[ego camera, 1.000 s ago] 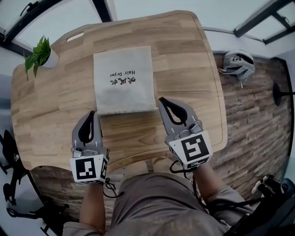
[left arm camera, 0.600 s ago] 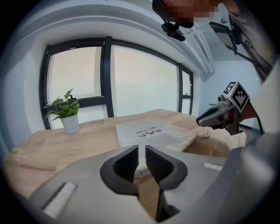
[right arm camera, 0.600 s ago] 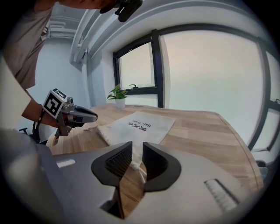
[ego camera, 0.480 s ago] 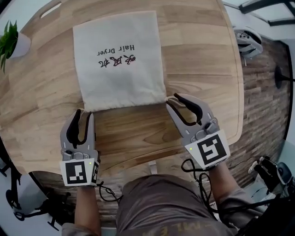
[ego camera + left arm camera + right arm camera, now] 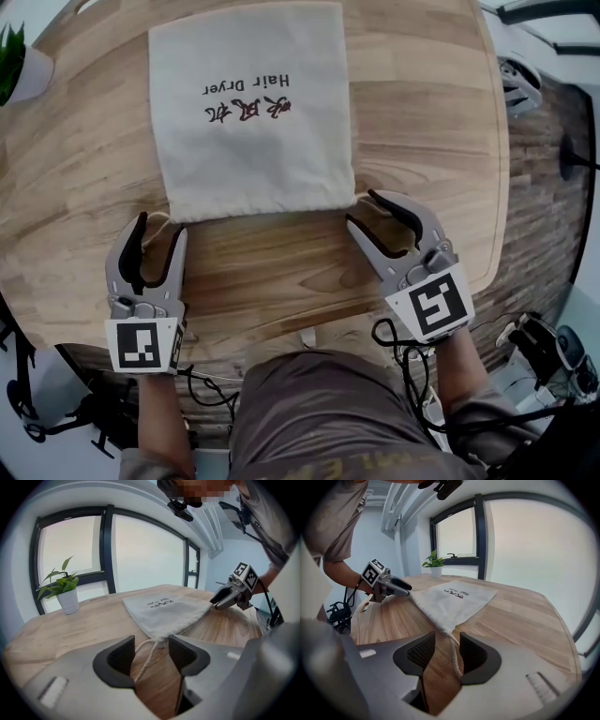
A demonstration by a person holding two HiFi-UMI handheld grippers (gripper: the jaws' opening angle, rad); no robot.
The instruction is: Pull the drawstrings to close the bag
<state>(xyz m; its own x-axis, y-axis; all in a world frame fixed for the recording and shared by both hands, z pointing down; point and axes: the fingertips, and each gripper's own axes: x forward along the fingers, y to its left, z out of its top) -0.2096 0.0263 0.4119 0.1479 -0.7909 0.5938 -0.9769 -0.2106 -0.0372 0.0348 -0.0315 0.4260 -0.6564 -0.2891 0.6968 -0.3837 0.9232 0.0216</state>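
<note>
Jaws wide on left gripper (image 5: 159, 226) and just-opened right gripper (image 5: 364, 208), straddling drawstrings (image 5: 146, 653) at bag (image 5: 248, 141) corners.

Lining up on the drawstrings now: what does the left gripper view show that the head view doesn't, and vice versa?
Only the left gripper view: the white cord drawstring lying unpinched between the left hand-held gripper's parted jaws, plus tall dark-framed windows. Only the head view: the brown plank floor and the person's grey-brown trousers. Both: the beige cloth bag printed Hair Dryer, the light wooden table, the green potted plant.
</note>
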